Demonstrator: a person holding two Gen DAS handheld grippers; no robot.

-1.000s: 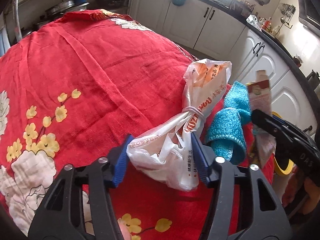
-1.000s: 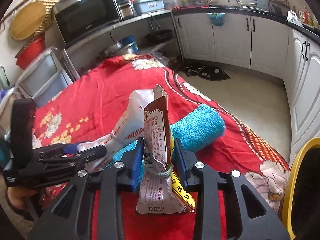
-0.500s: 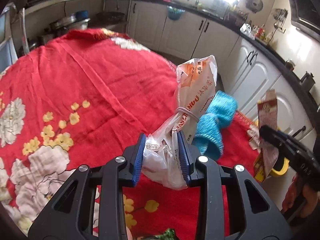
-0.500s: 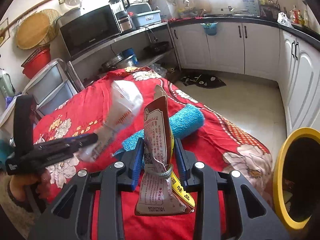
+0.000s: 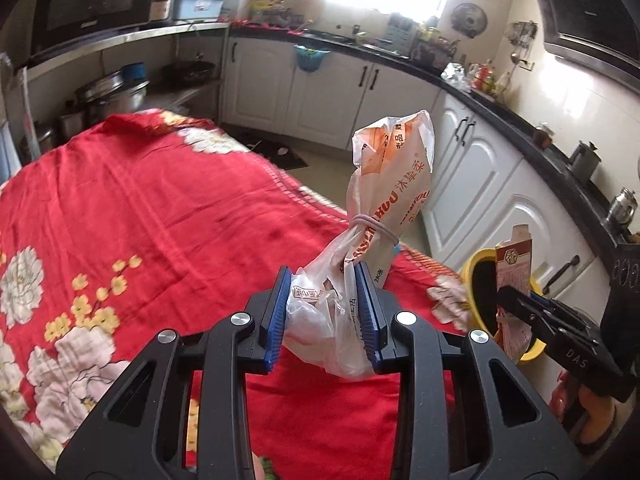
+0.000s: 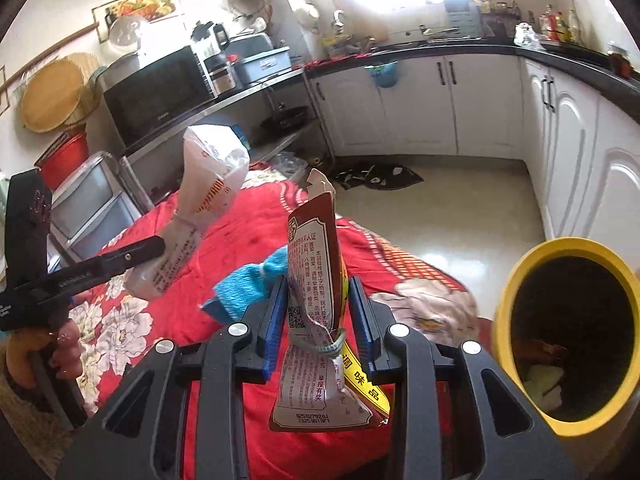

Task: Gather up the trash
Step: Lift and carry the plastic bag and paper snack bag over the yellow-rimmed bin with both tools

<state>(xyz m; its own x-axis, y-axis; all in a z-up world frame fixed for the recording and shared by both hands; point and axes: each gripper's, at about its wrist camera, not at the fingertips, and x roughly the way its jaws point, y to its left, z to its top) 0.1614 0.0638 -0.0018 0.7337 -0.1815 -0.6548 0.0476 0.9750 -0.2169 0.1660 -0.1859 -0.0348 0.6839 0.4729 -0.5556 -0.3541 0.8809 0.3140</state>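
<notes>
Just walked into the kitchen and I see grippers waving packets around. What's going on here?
A person is clearing trash off the red floral tablecloth. The left gripper has its jaws clamped on a white plastic bag tied with a rubber band, lifted clear of the cloth. The right gripper is clamped on a brown printed seasoning packet, held near the yellow-rimmed trash bin. A blue fuzzy cloth lies on the table.

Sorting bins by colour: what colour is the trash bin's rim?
Yellow rim, dark inside; clearest in the right wrist view.
</notes>
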